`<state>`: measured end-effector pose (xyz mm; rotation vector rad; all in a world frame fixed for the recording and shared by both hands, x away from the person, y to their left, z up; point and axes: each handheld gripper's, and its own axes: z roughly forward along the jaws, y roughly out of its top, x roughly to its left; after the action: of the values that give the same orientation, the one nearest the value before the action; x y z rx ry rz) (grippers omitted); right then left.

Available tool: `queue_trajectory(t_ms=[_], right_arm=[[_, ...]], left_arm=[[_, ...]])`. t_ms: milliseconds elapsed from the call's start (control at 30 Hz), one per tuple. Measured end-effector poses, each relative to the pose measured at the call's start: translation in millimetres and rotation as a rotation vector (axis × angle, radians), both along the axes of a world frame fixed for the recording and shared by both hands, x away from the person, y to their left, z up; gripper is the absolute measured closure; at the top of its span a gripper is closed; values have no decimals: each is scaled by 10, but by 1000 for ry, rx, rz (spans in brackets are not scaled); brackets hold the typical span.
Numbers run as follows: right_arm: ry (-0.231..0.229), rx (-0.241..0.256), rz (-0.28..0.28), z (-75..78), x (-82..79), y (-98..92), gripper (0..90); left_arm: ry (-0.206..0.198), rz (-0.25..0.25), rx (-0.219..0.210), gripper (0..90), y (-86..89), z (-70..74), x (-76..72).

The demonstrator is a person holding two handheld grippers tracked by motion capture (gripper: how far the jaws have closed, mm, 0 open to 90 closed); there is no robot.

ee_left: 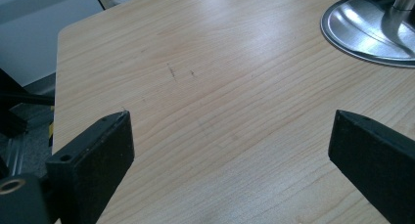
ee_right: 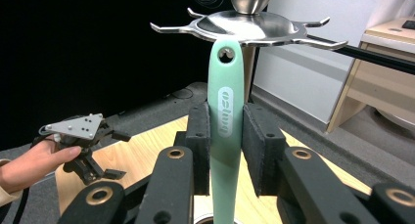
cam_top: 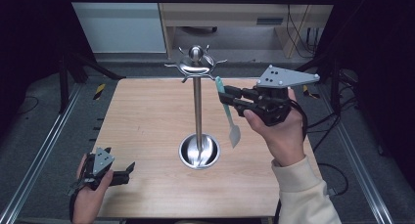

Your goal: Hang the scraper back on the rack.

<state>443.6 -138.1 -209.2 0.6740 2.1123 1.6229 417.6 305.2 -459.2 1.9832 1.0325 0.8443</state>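
A: Mint-green plastic is clamped between the black pads of the right gripper (ee_right: 226,150); a spatula (ee_right: 225,111) is held upright by its handle, raised above the wooden table (cam_top: 147,126).

B: And the left gripper (ee_left: 230,160)?

A: It is kept low at the near left corner, jaws spread wide, nothing between them.

B: Which step is judged to be in hand?

A: Hanging, probably. The handle's hole (ee_right: 226,54) is brought just under a prong of the steel rack (cam_top: 197,67). That hole must next be threaded over a hook tip, then released.
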Motion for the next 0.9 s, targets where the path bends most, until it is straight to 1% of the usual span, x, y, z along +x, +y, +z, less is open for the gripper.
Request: queue_trajectory(t_ms=[300, 900], right_arm=[[-5, -19, -7, -2, 11, 50, 742], [-4, -7, -27, -28, 71, 124, 742]], left_arm=[[-5, 0, 0, 28, 3, 7, -2], [-5, 0, 0, 28, 1, 6, -1]])
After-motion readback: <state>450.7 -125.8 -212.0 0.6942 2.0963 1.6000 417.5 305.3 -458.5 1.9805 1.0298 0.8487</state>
